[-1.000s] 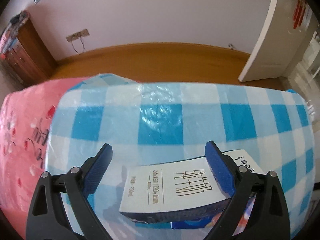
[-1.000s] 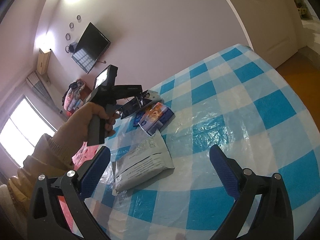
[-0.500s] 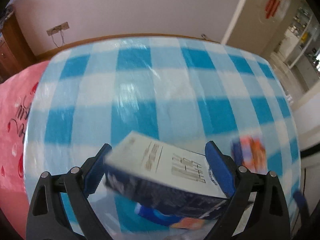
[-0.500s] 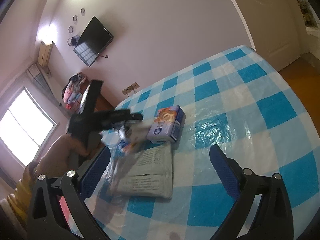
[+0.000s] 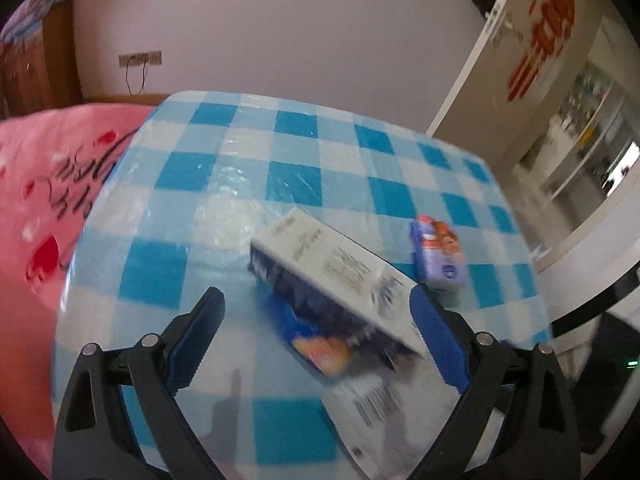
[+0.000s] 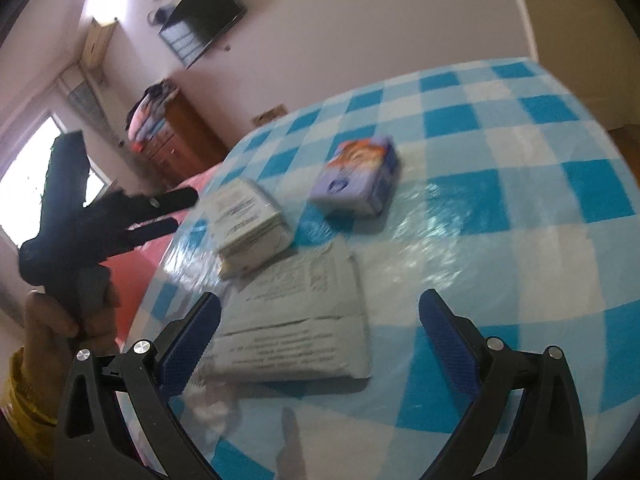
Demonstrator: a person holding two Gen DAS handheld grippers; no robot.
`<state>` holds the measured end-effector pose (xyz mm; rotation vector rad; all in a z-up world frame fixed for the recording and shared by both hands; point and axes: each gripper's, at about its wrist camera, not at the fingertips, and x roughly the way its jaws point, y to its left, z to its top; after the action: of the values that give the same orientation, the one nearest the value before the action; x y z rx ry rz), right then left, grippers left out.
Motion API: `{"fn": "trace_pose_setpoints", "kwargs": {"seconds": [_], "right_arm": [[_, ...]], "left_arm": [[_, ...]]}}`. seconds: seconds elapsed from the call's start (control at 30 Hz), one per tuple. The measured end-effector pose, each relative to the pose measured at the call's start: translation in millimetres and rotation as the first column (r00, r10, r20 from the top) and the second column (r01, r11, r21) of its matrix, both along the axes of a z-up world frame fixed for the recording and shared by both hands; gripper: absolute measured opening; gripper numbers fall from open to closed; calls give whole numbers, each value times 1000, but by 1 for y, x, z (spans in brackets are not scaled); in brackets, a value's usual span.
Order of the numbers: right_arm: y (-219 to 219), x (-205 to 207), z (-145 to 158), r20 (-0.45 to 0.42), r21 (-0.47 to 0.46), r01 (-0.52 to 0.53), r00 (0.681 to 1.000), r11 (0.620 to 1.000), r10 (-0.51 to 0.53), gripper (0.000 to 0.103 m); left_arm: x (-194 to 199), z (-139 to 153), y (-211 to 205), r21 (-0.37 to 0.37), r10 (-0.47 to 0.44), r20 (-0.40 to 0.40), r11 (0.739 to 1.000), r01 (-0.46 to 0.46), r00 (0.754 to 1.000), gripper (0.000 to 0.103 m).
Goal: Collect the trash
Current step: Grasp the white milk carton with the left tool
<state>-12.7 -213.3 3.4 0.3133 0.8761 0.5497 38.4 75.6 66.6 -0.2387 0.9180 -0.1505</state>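
Left gripper (image 5: 316, 330) is wide open over the checked table (image 5: 296, 184), and the white box (image 5: 328, 268) lies on the cloth just ahead of its fingers, gripping nothing. Its long axis runs diagonally, far-left to near-right. Right gripper (image 6: 320, 344) gapes empty above a grey pouch (image 6: 300, 320); a small pack (image 6: 356, 176) sits beyond.

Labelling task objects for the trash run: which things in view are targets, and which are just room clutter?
Job:
- white carton, lying on the checked table
- grey mailer bag
- small purple pack
- left gripper, open
- right gripper, open

Just there:
- pink bedding
- wall TV
- wooden dresser
- white door
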Motion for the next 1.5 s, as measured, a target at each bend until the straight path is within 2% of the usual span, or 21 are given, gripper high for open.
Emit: {"fn": "trace_pose_setpoints", "kwargs": {"seconds": [0.13,0.27,0.43,0.63,0.73,0.83,0.93,1.07,1.2,1.3,1.4,1.5], "right_arm": [[11,-7,-3,-7,-29,-39,999,999,39,98],[21,-17,-2,3,-41,-85,996,995,86,98],[24,-25,-3,1,-33,-123,992,992,123,98],[17,-30,-1,35,-36,-114,993,993,116,98],[11,-27,-4,23,-10,-108,994,994,108,98],[16,-27,-3,22,-1,-157,987,988,157,98],[21,-30,-3,16,-9,-197,980,980,197,98],[24,-32,-3,15,29,-256,967,966,256,98],[28,-36,-2,14,83,-331,943,940,331,98],[38,-44,-1,15,120,-422,906,899,424,98],[45,-49,-2,26,236,-532,840,813,542,98],[43,-48,2,45,231,-536,840,812,541,98]], "left_arm": [[-4,-4,-10,-77,-14,-23,997,13,1000,94],[1,-4,-24,-74,-10,-44,997,7,999,94],[20,-11,-35,-11,46,-92,999,-47,995,94],[38,-23,-55,83,63,-132,995,-52,989,94],[47,-27,-61,145,80,-138,988,-60,987,94],[57,-36,-65,225,105,-155,972,-68,982,94],[61,-38,-64,251,114,-157,965,-73,981,94],[60,-35,-62,311,121,-152,948,-69,981,94],[55,-33,-51,329,141,-158,941,-82,977,94],[49,-29,-43,333,139,-160,940,-79,977,94],[40,-24,-37,377,136,-152,924,-70,979,94],[33,-21,-27,418,150,-146,905,-77,978,94]]}}
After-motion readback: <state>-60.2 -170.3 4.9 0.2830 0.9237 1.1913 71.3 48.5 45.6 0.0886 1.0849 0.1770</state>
